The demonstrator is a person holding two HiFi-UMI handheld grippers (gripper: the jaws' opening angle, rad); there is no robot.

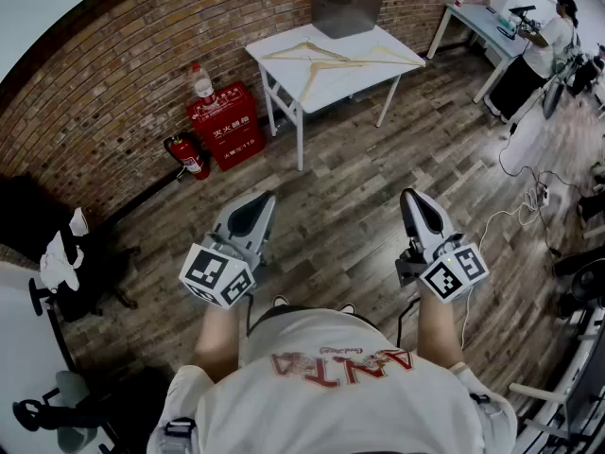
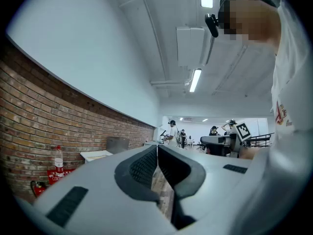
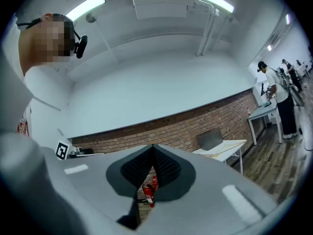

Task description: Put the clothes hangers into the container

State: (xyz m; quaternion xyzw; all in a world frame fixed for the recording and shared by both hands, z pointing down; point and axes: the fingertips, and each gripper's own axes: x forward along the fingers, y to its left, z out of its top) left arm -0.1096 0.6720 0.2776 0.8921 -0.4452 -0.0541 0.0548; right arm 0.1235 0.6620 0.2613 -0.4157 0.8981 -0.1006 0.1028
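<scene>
brick wall [image 1: 113, 74] along the back, wood-plank floor [image 1: 331, 206] underneath. against that wall stands a white bench [image 1: 354, 81], well apart from both grippers. spread flat across its top lie the wooden clothes hangers [image 1: 331, 57], overlapping one another, outside the container. at the far edge of the bench, close to the bricks and just behind the hangers, sits the grey container [image 1: 345, 10]. left of the bench, on the floor, a red cabinet [image 1: 227, 126] with a plastic bottle [image 1: 201, 81] upright on top and a fire extinguisher [image 1: 192, 156] just beside it. far right, another person [image 1: 544, 41] at a second bench [image 1: 473, 22], with a pale cable [image 1: 515, 211] trailing over the planks nearby.

nearer the camera, left gripper [image 1: 263, 202] held out over the floor, roughly level, jaws clenched tip to tip and grasping nothing. right gripper [image 1: 412, 200] alongside it, well apart from the left, likewise clenched and empty. both point towards the wall, neither touching bench, hangers or container.

in the left gripper view, bricks run down the left side, with the bottle [image 2: 58, 156] low at the left and the container [image 2: 117, 144] small beyond the closed tips. in the right gripper view, the container [image 3: 211, 138] shows off to the right, and the extinguisher [image 3: 149, 192] shows through the notch under the closed tips.
</scene>
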